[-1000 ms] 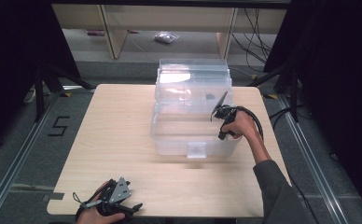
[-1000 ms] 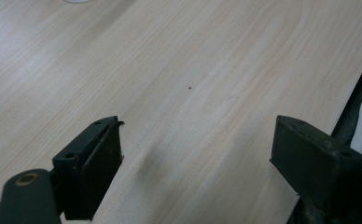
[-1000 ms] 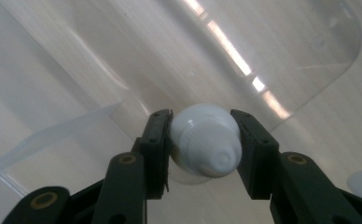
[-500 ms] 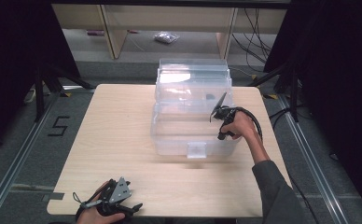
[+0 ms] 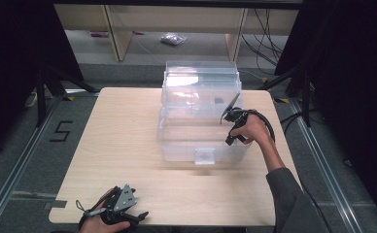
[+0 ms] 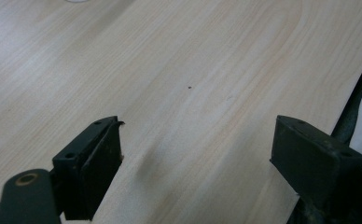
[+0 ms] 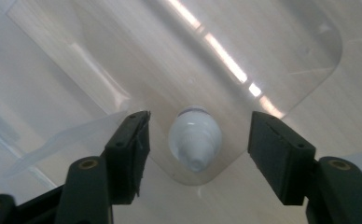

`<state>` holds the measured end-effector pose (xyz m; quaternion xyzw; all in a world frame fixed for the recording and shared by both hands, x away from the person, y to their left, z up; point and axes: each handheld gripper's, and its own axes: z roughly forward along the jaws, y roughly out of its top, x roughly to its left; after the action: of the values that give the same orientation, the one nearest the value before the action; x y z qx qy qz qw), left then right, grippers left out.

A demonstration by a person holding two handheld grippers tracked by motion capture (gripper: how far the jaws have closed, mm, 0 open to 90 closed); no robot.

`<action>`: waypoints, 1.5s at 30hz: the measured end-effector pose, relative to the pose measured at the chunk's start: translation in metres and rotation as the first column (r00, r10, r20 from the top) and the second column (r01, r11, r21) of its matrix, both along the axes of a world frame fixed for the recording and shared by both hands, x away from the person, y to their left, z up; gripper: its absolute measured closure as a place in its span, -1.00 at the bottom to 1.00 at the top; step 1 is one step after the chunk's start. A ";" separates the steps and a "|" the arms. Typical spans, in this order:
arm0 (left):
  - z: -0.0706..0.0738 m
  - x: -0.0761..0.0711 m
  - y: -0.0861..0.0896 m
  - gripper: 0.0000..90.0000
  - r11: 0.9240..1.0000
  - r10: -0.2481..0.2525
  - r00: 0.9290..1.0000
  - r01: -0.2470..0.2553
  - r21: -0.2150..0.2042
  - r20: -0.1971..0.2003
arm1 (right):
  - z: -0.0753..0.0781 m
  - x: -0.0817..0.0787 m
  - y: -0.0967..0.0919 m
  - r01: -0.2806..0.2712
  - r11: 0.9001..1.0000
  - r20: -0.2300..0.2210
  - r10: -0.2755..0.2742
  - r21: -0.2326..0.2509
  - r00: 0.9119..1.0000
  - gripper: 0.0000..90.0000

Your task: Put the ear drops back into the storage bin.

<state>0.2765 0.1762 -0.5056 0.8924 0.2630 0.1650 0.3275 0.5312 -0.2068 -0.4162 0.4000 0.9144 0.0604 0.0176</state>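
A clear plastic box point(image 5: 177, 145) stands mid-table with its lid point(image 5: 201, 80) raised at the back. My right gripper point(image 5: 231, 139) reaches down into the box at its right side, held by a hand. In the right gripper view a small white bottle point(image 7: 195, 140) with a tapered tip sits on the box floor, tip toward the camera. It lies between the jaws of my right gripper point(image 7: 201, 117), which have just been opening; neither pad touches it. My left gripper point(image 5: 137, 216) rests open near the table's front left edge, with bare wood between its jaws point(image 6: 200, 123).
The wooden table point(image 5: 118, 131) is bare to the left of the box. The box's front latch point(image 5: 204, 156) faces the person. Shelving and cables stand beyond the far edge, and a metal rail point(image 5: 11, 170) runs along the floor at the left.
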 end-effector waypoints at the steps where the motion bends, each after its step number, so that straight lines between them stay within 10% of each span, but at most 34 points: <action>1: 0.000 0.000 0.000 -0.65 1.000 -0.003 1.000 0.003 -0.006 0.003 | 0.001 0.001 -0.002 -0.034 0.999 0.023 0.033 0.019 0.999 -0.17; 22: 0.000 0.000 0.000 -0.65 1.000 0.003 1.000 -0.003 -0.003 0.002 | 0.030 -0.023 0.004 -0.080 0.991 0.157 0.063 0.104 0.986 -0.33; 45: 0.000 0.000 0.000 -0.65 1.000 0.000 1.000 0.000 0.005 0.003 | 0.042 -0.063 0.002 -0.125 0.961 0.278 0.053 0.249 0.959 -0.42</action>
<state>0.2764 0.1763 -0.5055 0.8928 0.2621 0.1671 0.3260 0.4686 -0.2050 -0.3741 0.3450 0.9044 0.2359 0.0855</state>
